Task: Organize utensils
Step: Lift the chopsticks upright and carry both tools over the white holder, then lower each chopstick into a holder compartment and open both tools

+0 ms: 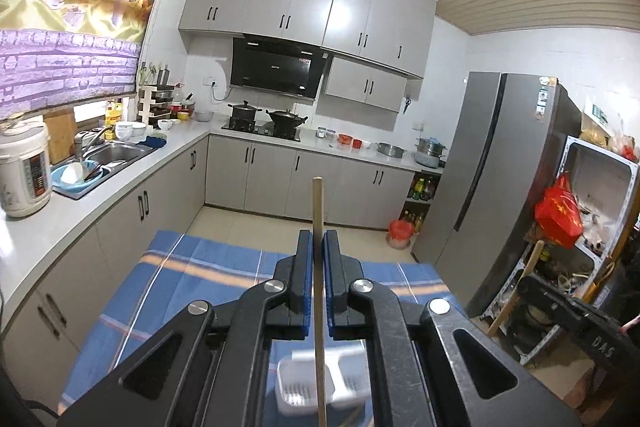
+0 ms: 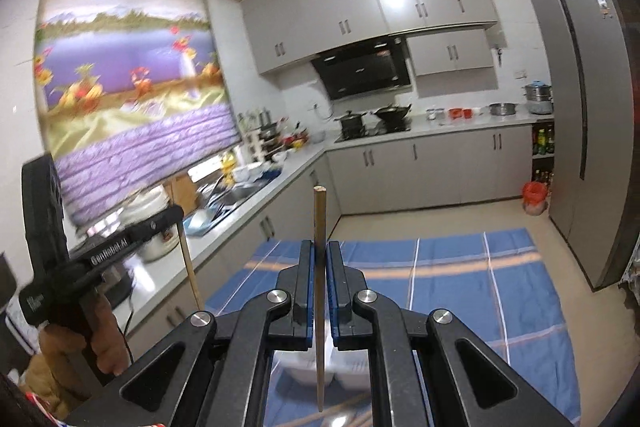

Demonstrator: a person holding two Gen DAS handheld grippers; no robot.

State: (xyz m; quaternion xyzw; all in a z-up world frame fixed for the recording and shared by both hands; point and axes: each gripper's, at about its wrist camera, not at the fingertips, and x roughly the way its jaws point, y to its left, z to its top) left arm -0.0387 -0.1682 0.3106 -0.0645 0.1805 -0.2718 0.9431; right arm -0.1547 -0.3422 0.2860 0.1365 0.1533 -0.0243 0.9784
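My left gripper (image 1: 318, 241) is shut on a wooden chopstick (image 1: 317, 211) that stands upright between the jaws, high above the table. Below it a white utensil basket (image 1: 304, 393) with compartments sits on the blue striped cloth (image 1: 192, 267). My right gripper (image 2: 319, 251) is shut on a second wooden chopstick (image 2: 319, 215), also upright. The white basket (image 2: 304, 367) lies under it, partly hidden. The left gripper with its chopstick (image 2: 190, 267) shows at the left of the right wrist view. The right gripper body (image 1: 568, 307) shows at the right of the left wrist view.
More utensils (image 2: 348, 415) lie blurred on the cloth near the basket. A kitchen counter (image 1: 72, 211) with sink and rice cooker (image 1: 24, 171) runs along the left. A grey fridge (image 1: 500, 187) and a cluttered shelf (image 1: 592, 211) stand at the right.
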